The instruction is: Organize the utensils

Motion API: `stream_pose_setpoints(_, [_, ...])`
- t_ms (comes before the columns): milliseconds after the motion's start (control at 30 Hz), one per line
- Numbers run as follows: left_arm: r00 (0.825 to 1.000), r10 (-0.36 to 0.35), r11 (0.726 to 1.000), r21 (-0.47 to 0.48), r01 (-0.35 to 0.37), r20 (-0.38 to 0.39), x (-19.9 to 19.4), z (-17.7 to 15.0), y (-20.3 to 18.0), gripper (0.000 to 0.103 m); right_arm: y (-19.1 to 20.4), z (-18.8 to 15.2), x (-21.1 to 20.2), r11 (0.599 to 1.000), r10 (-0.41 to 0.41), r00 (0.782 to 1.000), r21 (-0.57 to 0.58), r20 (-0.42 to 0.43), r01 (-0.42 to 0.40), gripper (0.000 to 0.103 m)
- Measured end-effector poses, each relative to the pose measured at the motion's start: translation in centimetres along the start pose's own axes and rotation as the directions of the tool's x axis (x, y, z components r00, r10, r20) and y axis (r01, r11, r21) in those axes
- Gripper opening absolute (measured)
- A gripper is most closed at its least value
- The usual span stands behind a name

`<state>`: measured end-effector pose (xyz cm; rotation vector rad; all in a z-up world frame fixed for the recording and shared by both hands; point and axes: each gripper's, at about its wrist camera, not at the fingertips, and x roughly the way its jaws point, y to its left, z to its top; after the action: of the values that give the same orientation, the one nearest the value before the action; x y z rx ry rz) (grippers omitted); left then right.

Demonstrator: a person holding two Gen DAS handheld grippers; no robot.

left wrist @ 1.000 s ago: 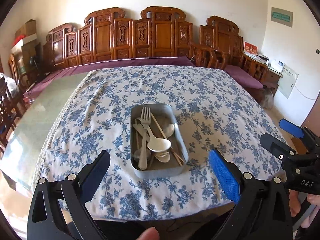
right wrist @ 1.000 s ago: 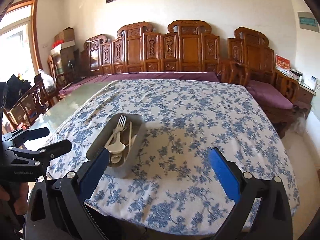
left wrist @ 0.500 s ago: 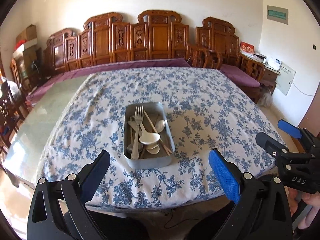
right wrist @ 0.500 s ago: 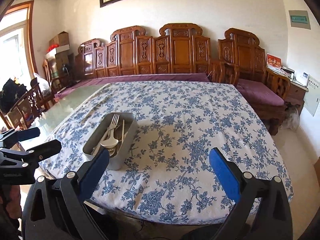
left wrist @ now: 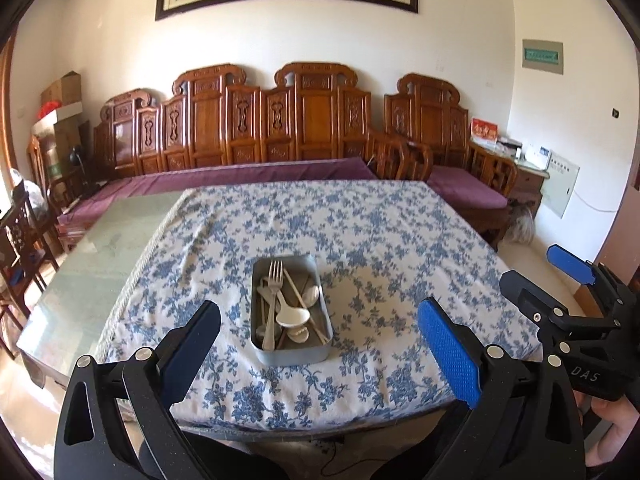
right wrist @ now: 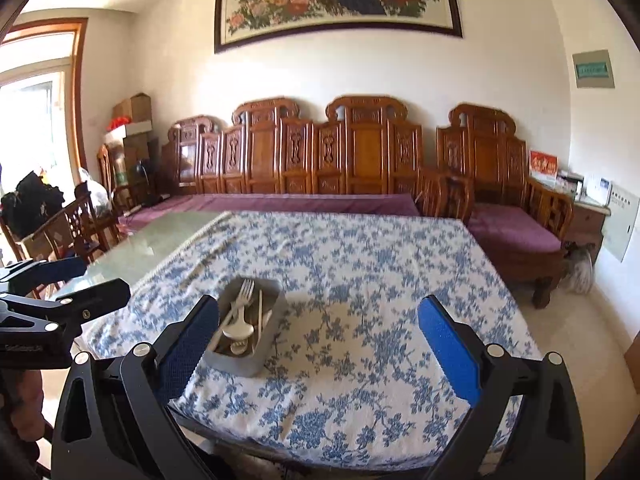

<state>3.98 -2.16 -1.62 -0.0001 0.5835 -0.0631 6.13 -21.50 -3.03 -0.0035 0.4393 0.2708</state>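
The left gripper [left wrist: 320, 344] hangs off the table's [left wrist: 360, 240] near edge, jaws spread wide and empty. Just ahead of it, between its fingers, sits the tin [left wrist: 291, 312] (fork [left wrist: 273, 300], white spoon [left wrist: 290, 312] and chopsticks inside). The right gripper [right wrist: 320, 344] is likewise spread and empty, with the tin ahead to its left.

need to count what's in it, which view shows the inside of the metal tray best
The left wrist view: it looks down into the metal tray, showing the fork, white spoon and chopsticks. In the right wrist view the tray sits obliquely, partly behind a gripper finger.
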Motion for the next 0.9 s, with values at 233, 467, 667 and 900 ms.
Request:
stream_pose_setpoints(233, [0.997,0.008,1.000,0.009,-0.009,0.078,-2.9,1.5,-0.3,0.095,0.5,1.8,-2.8,1.000,-0.011,0.997,-0.018,0.072,0.013,0.100])
stream_pose_setpoints(467, [0.991,0.023,1.000,0.002,-0.024,0.129,-4.8,2.2,-0.5,0.095,0.1,2.7,-4.3,0.999,-0.044,0.994,-0.009,0.100,0.045,0.100])
stream_pose_setpoints(667, [0.988,0.043,0.999,-0.013,-0.041,0.151,-5.4,2.3,-0.1,0.095,-0.8,3.0,-4.8,0.998,-0.061,0.991,0.011,0.118,0.060,0.100])
stream_pose_setpoints(900, [0.988,0.047,0.999,-0.015,-0.045,0.148,-5.4,2.1,0.1,0.095,-0.9,2.9,-4.8,0.998,-0.061,0.991,0.014,0.119,0.060,0.100])
